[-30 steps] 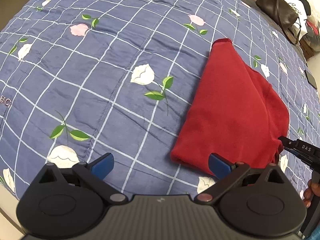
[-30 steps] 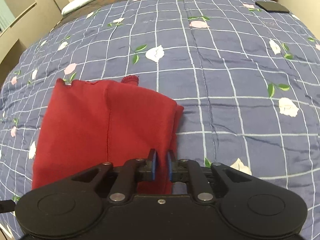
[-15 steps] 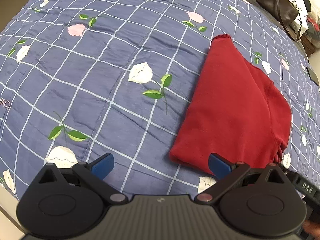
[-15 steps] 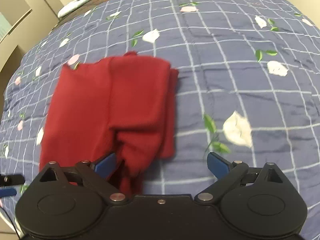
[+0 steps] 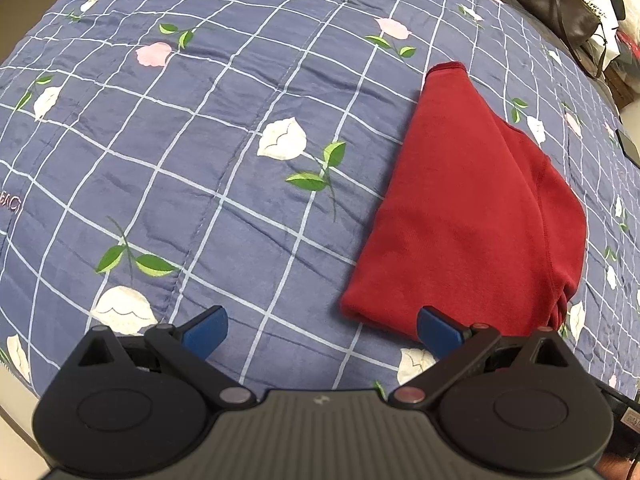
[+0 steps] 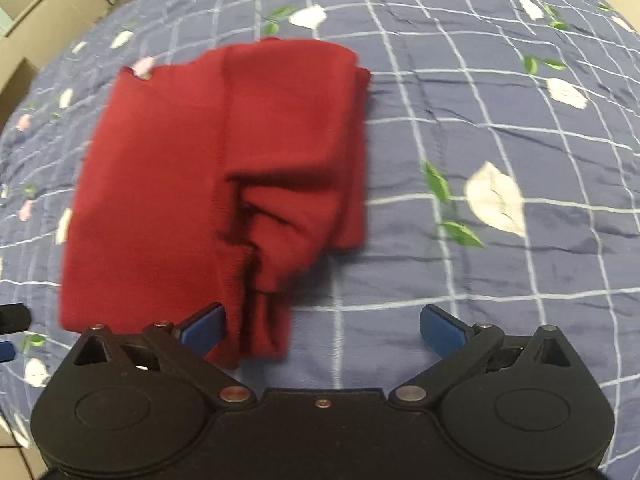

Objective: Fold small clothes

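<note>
A: How far along is the fold?

B: Well on, I judge. The garment lies on the quilt doubled over, one layer on top of another. In the right wrist view the near end is bunched and creased, so it wants smoothing, perhaps one more fold.

A: Where is it against the grippers?

B: In the left wrist view it lies right of centre, its near edge just beside the right finger of the left gripper. In the right wrist view it lies left of centre, its near tail beside the left finger of the right gripper.

A: And the jaws?

B: Both pairs stand wide apart, holding nothing.

A: Is cloth touching either?

B: That view is blurred; I cannot tell.

A: Count for me.

B: One red garment, two grippers, one quilt. At the far right, off the bed, one dark bag; on the quilt's right edge, one flat dark thing, too small to name.
</note>
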`<state>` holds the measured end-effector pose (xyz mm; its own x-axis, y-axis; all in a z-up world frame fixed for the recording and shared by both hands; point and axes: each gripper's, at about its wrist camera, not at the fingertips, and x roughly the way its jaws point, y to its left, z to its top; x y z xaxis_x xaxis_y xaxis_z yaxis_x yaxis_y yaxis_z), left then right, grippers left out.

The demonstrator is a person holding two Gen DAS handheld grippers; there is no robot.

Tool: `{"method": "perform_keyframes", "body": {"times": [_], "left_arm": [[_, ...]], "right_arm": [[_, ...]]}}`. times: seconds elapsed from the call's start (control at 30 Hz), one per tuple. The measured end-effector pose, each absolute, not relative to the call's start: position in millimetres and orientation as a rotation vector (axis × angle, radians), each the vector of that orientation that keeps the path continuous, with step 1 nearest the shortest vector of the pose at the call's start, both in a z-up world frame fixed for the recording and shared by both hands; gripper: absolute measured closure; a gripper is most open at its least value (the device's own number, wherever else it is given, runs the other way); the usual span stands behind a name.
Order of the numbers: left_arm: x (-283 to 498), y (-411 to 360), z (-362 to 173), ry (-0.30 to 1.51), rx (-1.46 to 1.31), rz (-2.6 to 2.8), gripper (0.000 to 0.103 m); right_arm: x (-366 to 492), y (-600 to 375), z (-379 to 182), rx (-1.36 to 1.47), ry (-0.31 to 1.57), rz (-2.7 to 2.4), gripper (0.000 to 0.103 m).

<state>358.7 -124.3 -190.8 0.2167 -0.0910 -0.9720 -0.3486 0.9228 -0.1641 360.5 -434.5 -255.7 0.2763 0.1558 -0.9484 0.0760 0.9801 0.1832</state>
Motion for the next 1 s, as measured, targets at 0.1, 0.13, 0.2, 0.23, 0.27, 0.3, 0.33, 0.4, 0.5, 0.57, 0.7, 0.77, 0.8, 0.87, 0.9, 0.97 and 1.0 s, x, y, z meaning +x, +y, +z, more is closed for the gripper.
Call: {"method": "perform_keyframes", "body": {"times": [0.1,0.13,0.2,0.23,0.27,0.3,0.33,0.4,0.5,0.57,0.7,0.77,0.8,0.87,0.9,0.97,1.0], "left_arm": [[357.9,-123.4,-191.9,1.352,-0.387,0.192,0.001],[357.8,-123.3,-192.3,1.354,-0.388,0.194,0.001],[357.1,-122.9,-192.9,1.356,-0.389,0.197,0.001],[356.8,-122.7,-192.9,1.357,-0.389,0.197,0.001],[356.6,-122.5,-193.1,1.358,-0.389,0.197,0.001],[356.5,-122.6,-193.2,1.358,-0.389,0.197,0.001],[356.4,-122.5,-193.5,1.36,-0.387,0.198,0.001],[356.2,-122.3,-194.3,1.363,-0.387,0.201,0.001],[357.6,-122.7,-195.7,1.366,-0.386,0.202,0.001],[358.9,-123.3,-196.3,1.368,-0.383,0.201,0.001],[362.3,-126.5,-195.9,1.356,-0.365,0.194,0.001],[365.2,-128.8,-195.6,1.352,-0.351,0.186,0.001],[366.8,-129.5,-195.7,1.349,-0.348,0.181,0.001],[370.5,-131.2,-195.7,1.34,-0.347,0.173,0.001],[372.8,-132.0,-195.6,1.336,-0.346,0.168,0.001],[378.1,-133.6,-195.6,1.328,-0.345,0.158,0.001],[381.2,-134.6,-195.6,1.324,-0.344,0.155,0.001]], "right_arm": [[359.0,-437.3,-257.7,0.208,1.296,0.055,0.001],[358.4,-436.6,-257.5,0.203,1.296,0.056,0.001],[358.8,-436.3,-258.6,0.204,1.298,0.054,0.001],[358.4,-436.4,-259.1,0.206,1.299,0.051,0.001],[358.0,-436.7,-259.1,0.207,1.295,0.048,0.001],[357.8,-436.4,-258.8,0.209,1.293,0.047,0.001],[357.0,-436.3,-258.6,0.209,1.293,0.047,0.001],[355.7,-436.0,-258.1,0.211,1.293,0.047,0.001],[356.3,-436.2,-258.3,0.214,1.296,0.048,0.001],[356.6,-436.3,-258.6,0.215,1.297,0.049,0.001],[356.4,-436.5,-258.8,0.222,1.299,0.049,0.001],[355.7,-437.6,-256.8,0.244,1.299,0.051,0.001],[354.8,-438.0,-255.0,0.254,1.295,0.057,0.001],[353.1,-439.0,-250.1,0.273,1.286,0.074,0.001],[352.3,-439.9,-247.0,0.285,1.279,0.084,0.001],[351.3,-442.7,-240.6,0.317,1.258,0.105,0.001],[351.8,-443.9,-237.9,0.329,1.248,0.109,0.001]]}}
